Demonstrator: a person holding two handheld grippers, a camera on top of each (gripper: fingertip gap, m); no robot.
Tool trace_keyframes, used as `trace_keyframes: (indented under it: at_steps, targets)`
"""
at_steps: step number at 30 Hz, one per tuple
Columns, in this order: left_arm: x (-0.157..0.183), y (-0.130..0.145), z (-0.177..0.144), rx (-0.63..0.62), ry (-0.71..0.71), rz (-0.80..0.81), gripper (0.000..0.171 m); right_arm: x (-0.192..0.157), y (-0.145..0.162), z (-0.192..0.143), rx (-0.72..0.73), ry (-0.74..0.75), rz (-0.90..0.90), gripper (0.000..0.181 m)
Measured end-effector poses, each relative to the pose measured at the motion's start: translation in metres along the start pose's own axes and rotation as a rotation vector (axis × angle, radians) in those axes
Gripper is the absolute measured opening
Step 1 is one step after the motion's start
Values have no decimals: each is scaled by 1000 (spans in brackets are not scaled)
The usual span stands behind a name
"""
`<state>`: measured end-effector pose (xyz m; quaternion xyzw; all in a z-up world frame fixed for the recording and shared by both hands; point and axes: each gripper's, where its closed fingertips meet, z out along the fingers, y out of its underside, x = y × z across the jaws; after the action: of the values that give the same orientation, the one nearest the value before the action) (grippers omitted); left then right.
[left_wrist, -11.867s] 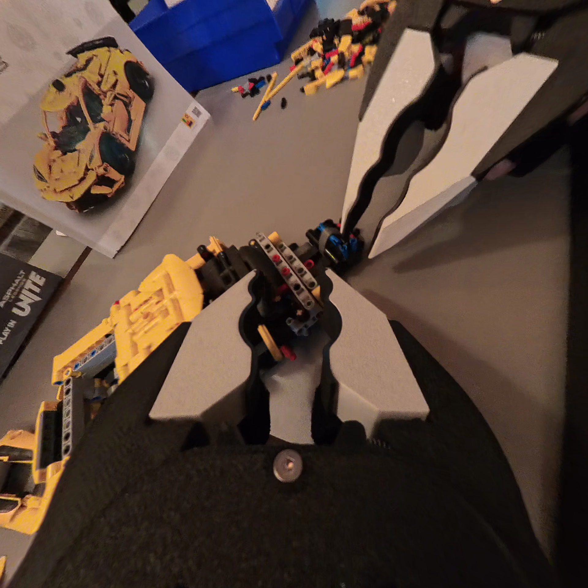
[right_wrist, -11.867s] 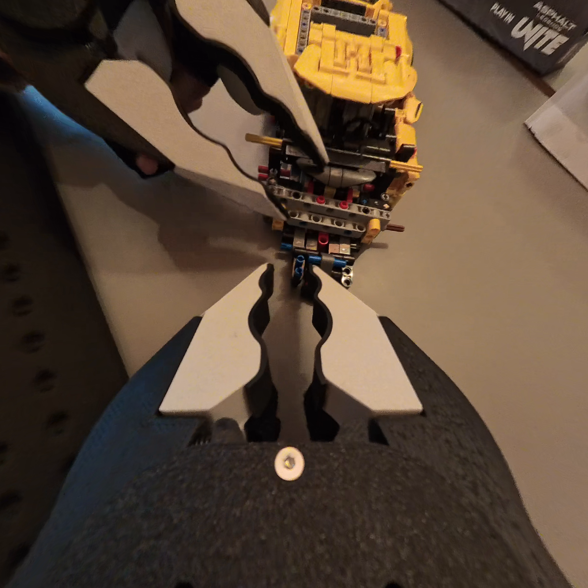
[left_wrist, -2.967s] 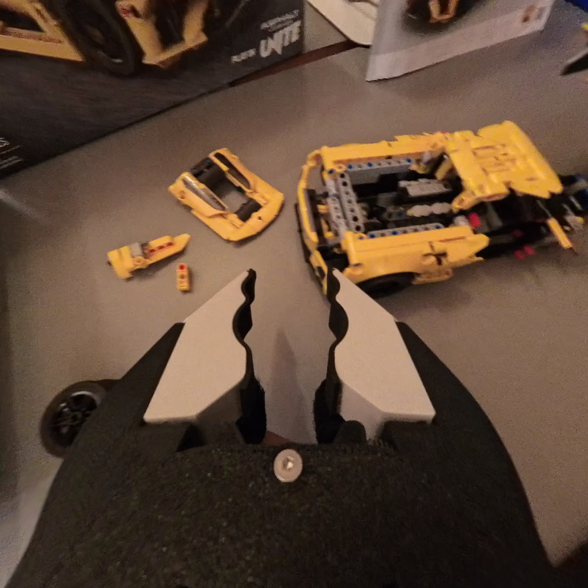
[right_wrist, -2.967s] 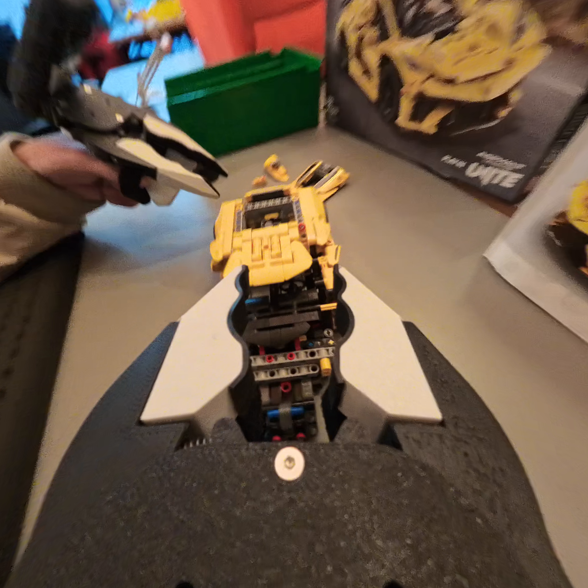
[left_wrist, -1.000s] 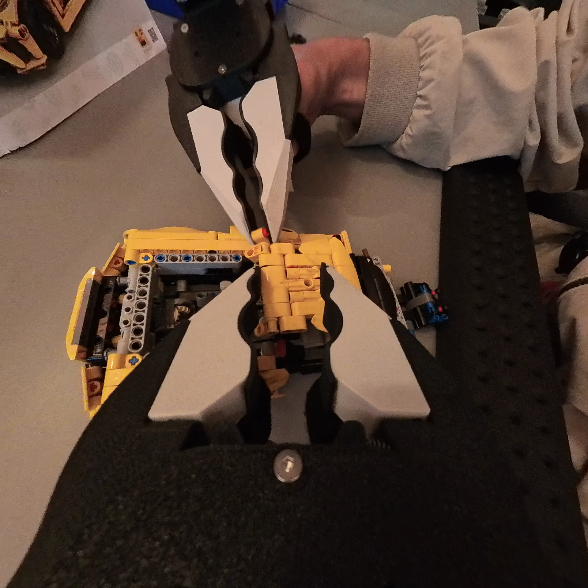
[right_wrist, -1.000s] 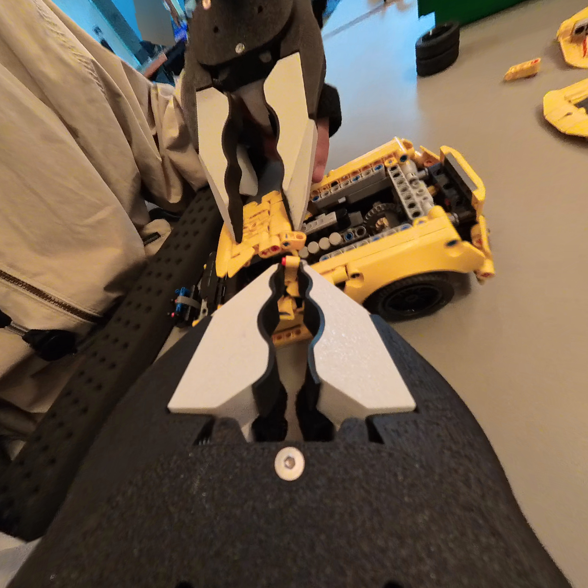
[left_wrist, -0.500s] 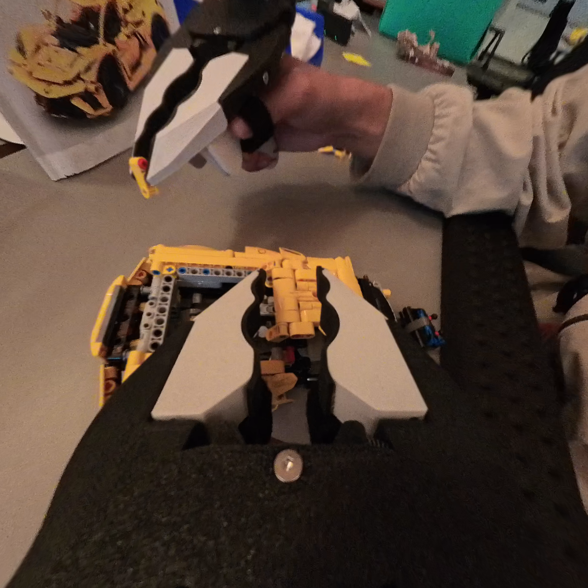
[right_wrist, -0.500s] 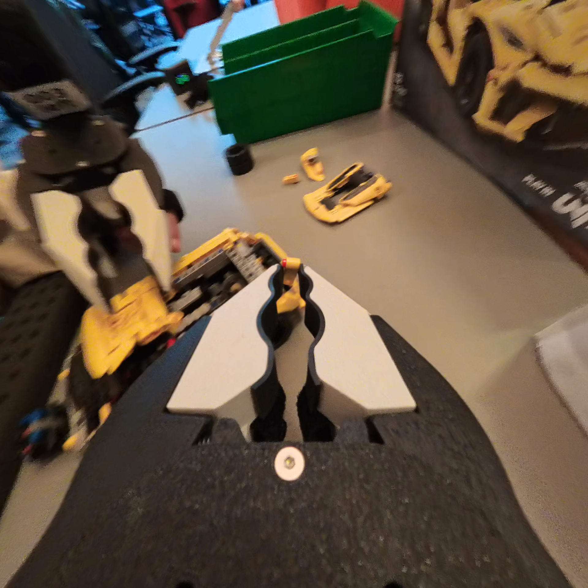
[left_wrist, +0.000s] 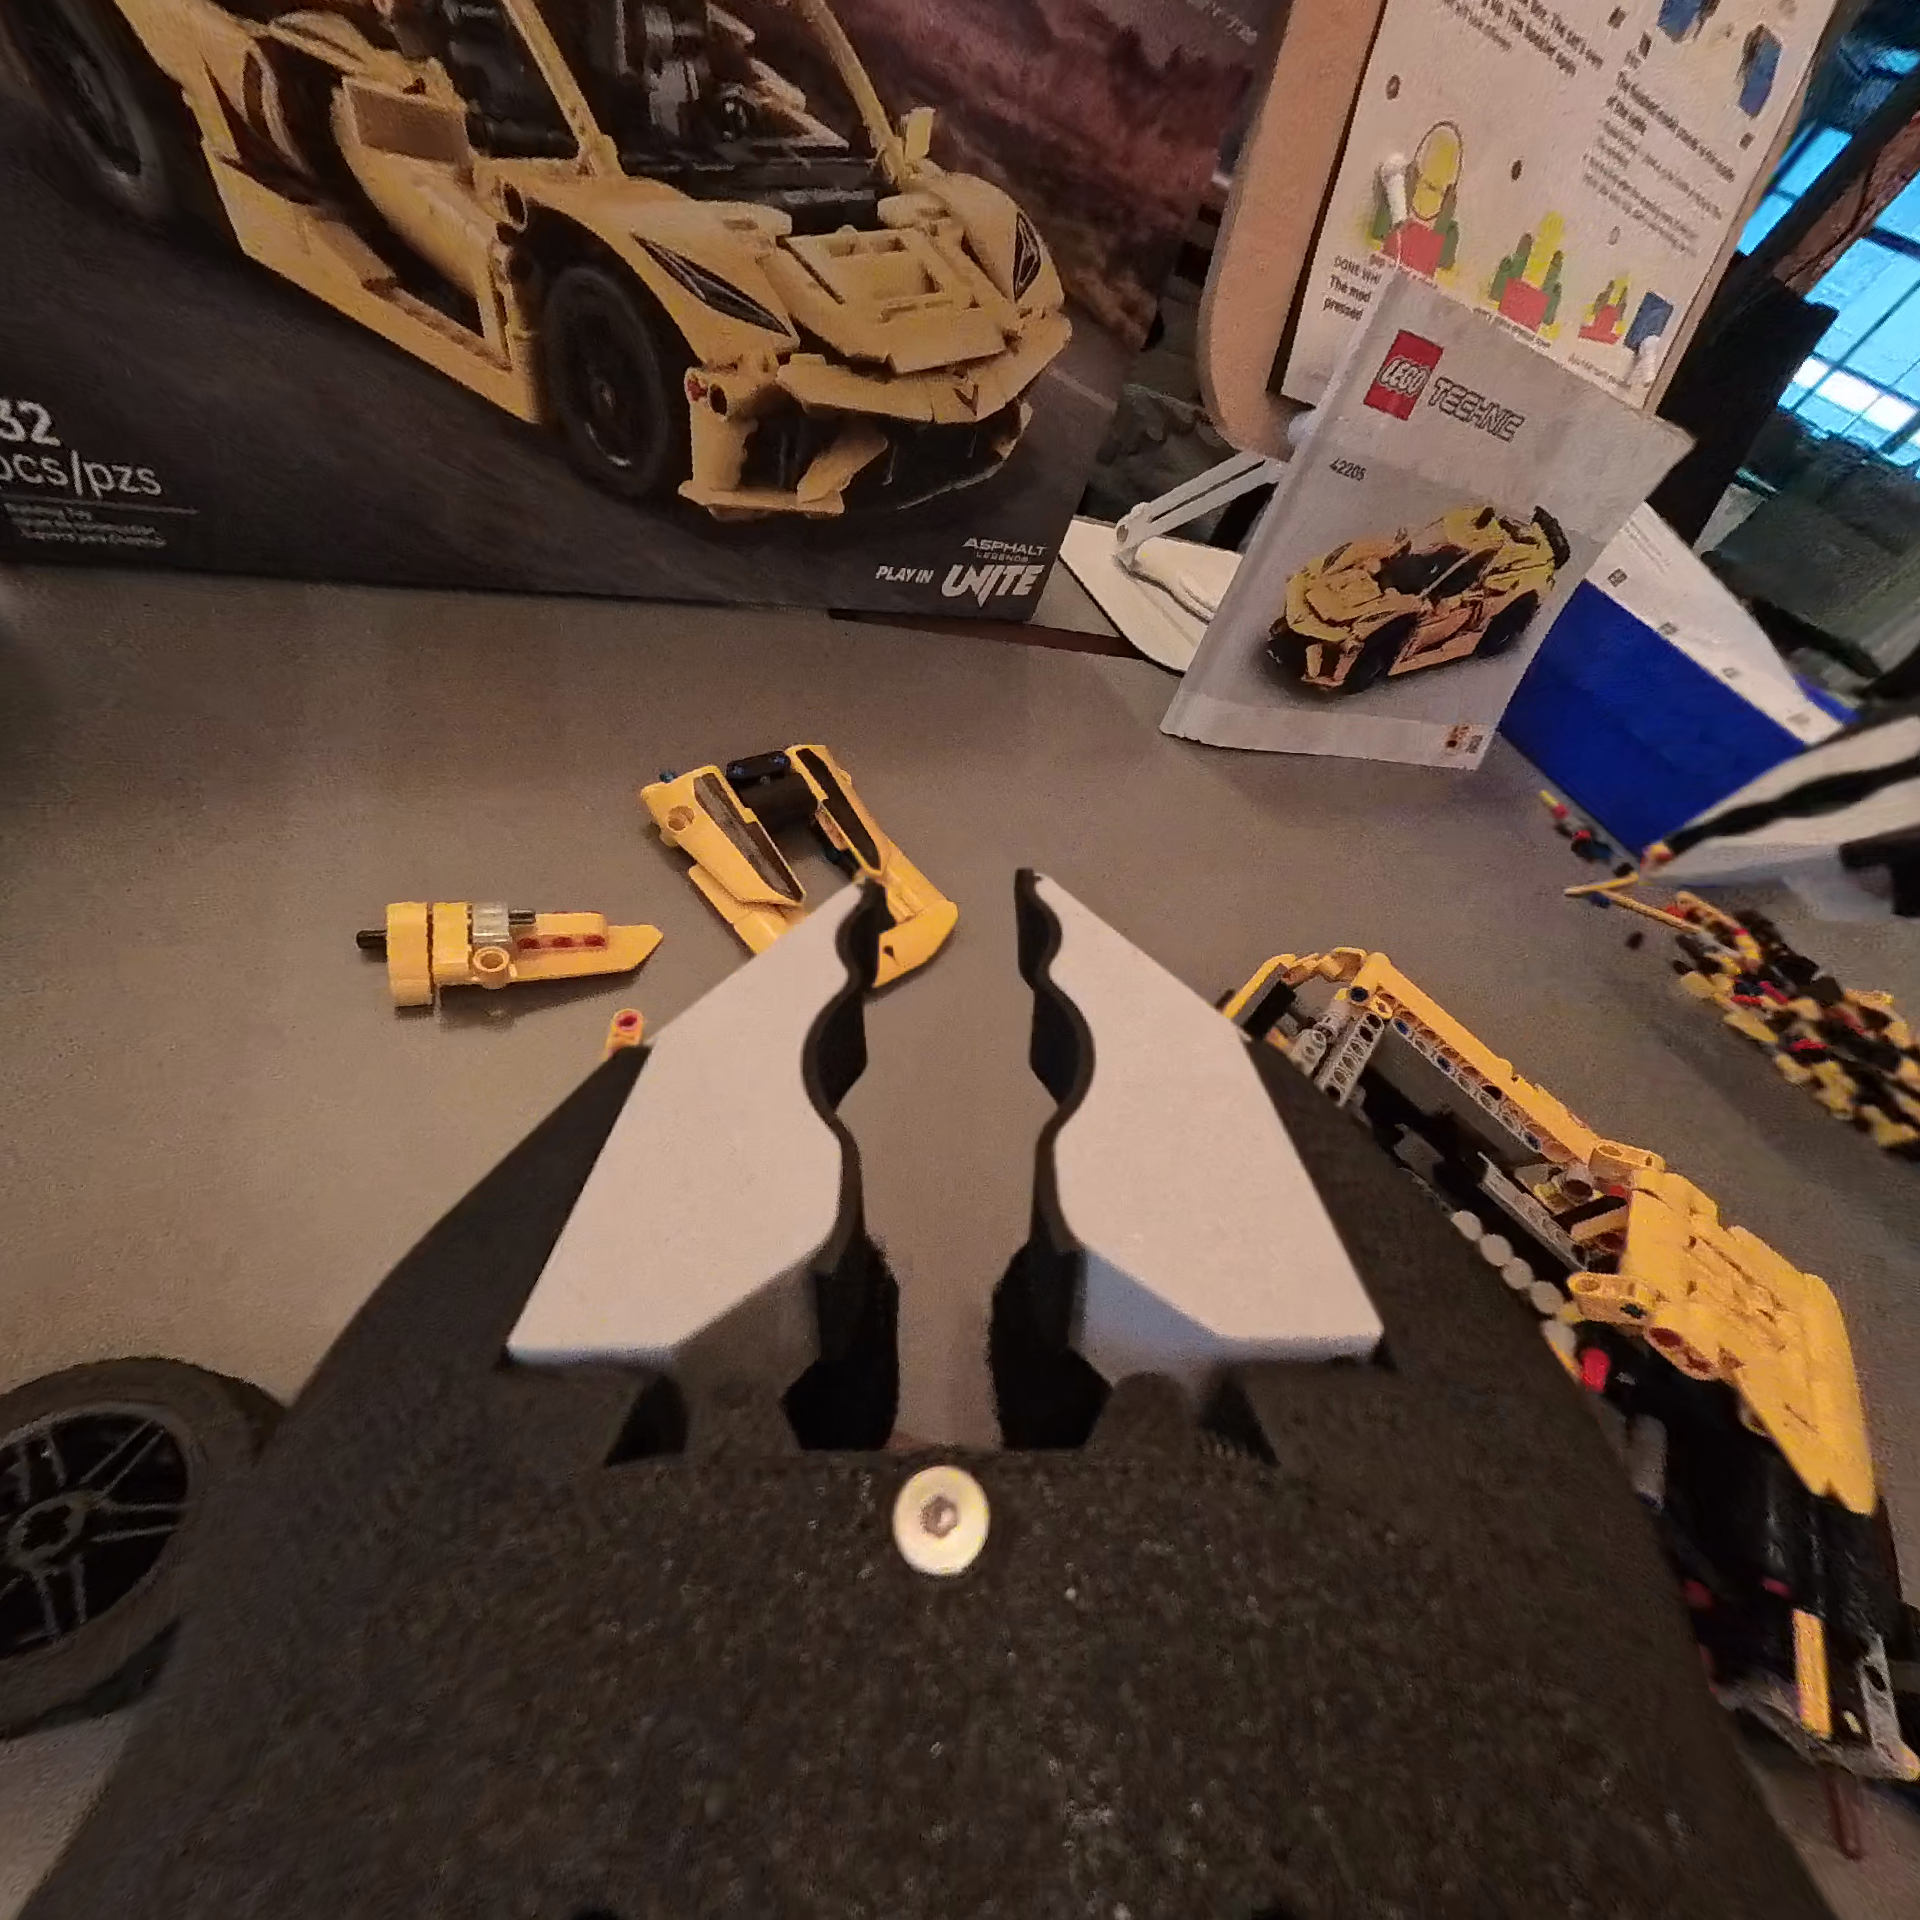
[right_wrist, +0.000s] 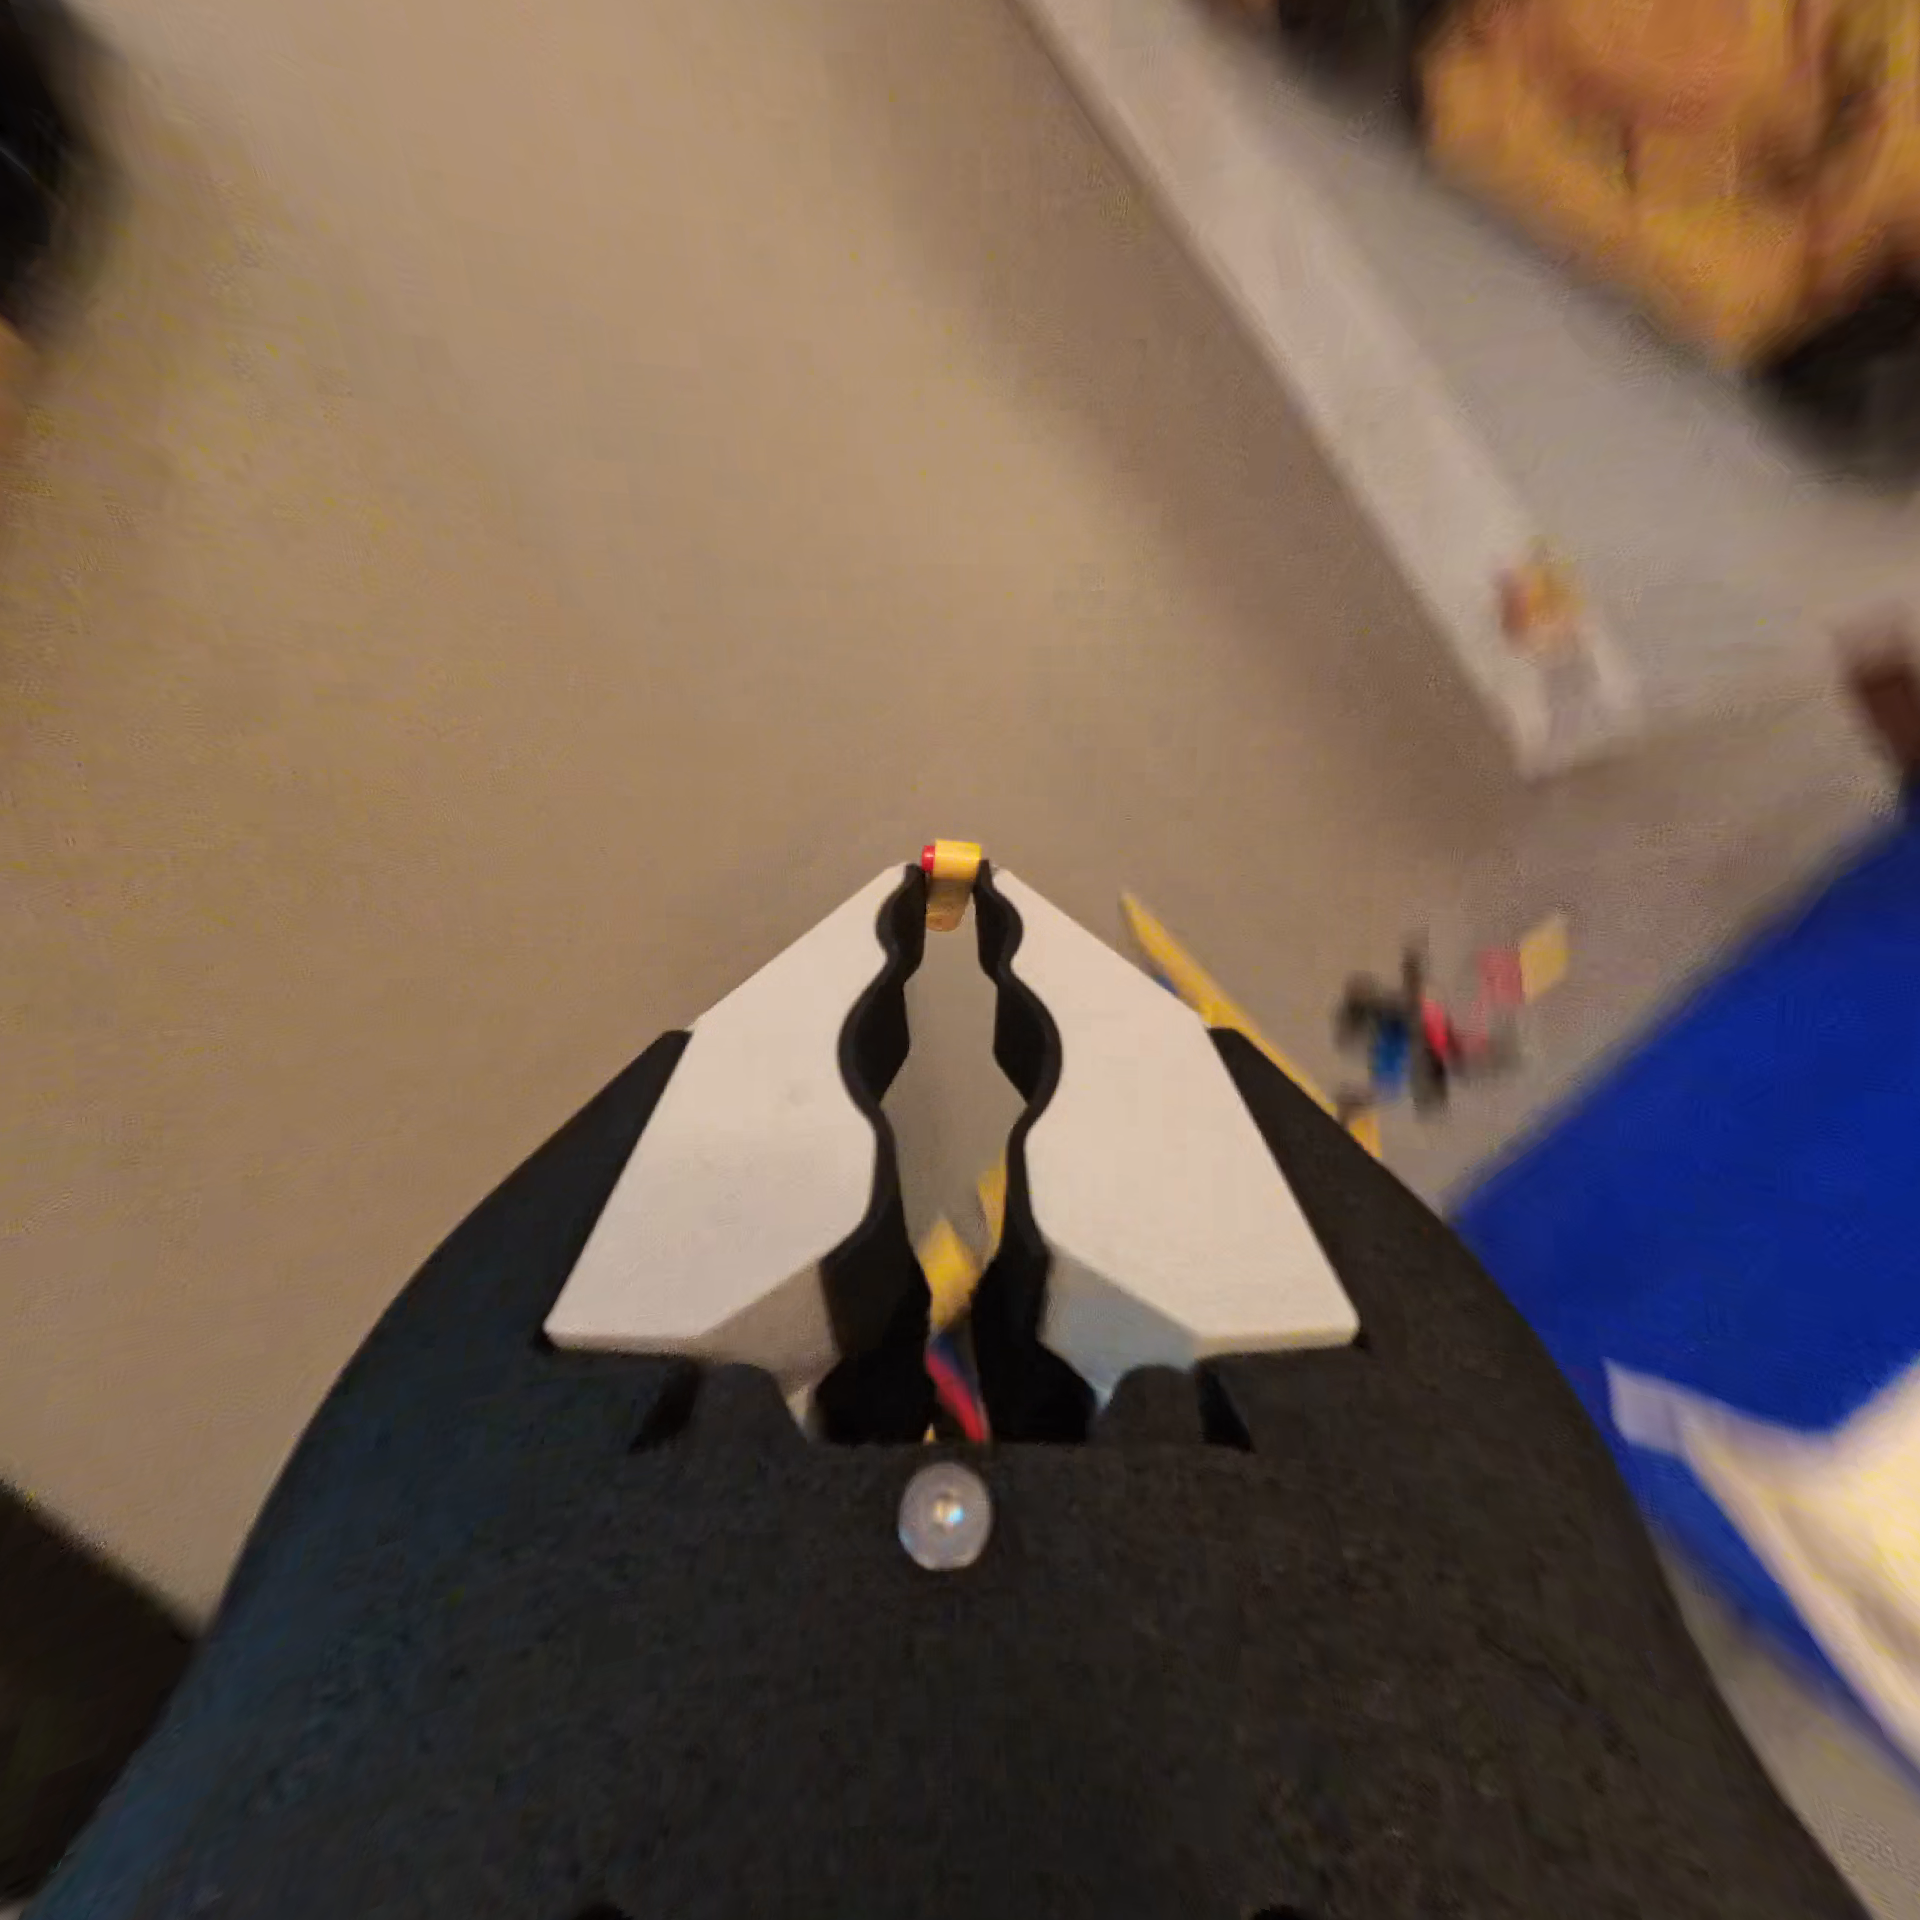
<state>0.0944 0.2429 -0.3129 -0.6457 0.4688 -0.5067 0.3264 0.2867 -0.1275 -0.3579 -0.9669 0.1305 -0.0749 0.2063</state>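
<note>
My left gripper (left_wrist: 945, 891) is open and empty, held above the grey table. It points between a loose yellow body panel (left_wrist: 774, 842) and the partly built yellow brick car (left_wrist: 1621, 1278) at its right. My right gripper (right_wrist: 948, 885) is shut on a small yellow connector with a red pin (right_wrist: 954, 858), held at its tips above bare table. The right gripper also shows at the right edge of the left wrist view (left_wrist: 1673, 857), over a pile of loose pieces (left_wrist: 1808, 1023).
A small yellow sub-assembly (left_wrist: 499, 940) and a tiny yellow piece (left_wrist: 623, 1027) lie left of the panel. A black wheel (left_wrist: 83, 1527) is at the near left. The set's box (left_wrist: 436, 436), a booklet (left_wrist: 1403, 582) and a blue bin (left_wrist: 1642, 727) stand behind. The right wrist view is blurred. There is about 40 cm between the tips of the two grippers. The black wheel (left_wrist: 83, 1527) is about 15 cm from my left fingertips and 55 cm from my right.
My left gripper has swung off the car's rear toward the loose panel and box. My right gripper has carried the small yellow connector away from the car toward the blue bin and loose pieces.
</note>
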Motion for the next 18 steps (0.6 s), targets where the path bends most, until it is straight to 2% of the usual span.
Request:
trace_keyframes:
  at_steps: [2, 3, 4, 6, 9, 12, 15, 18]
  targets:
    - [4, 7, 3, -34, 12, -5, 25, 26, 66, -18, -113, 35, 102, 8]
    - [7, 9, 5, -44, 21, 5, 25, 30, 82, -24, -106, 21, 142, 8]
    - [9, 9, 5, -47, 25, 24, 25, 30, 87, -30, -71, -3, 167, 8]
    - [3, 8, 4, -41, -24, 74, 25, 23, 67, -35, 42, -41, 178, 8]
    - [-40, -2, -10, -10, -247, 115, 24, -23, -13, -20, 158, -107, 28, 8]
    - [-87, -20, -44, 76, -495, 126, 22, -120, -107, 5, 149, -291, -201, 8]
    - [-103, -34, -65, 165, -567, 95, 20, -198, -194, 30, 145, -337, -468, 8]
    - [-106, -37, -68, 190, -556, 68, 19, -242, -269, 75, 119, -325, -599, 8]
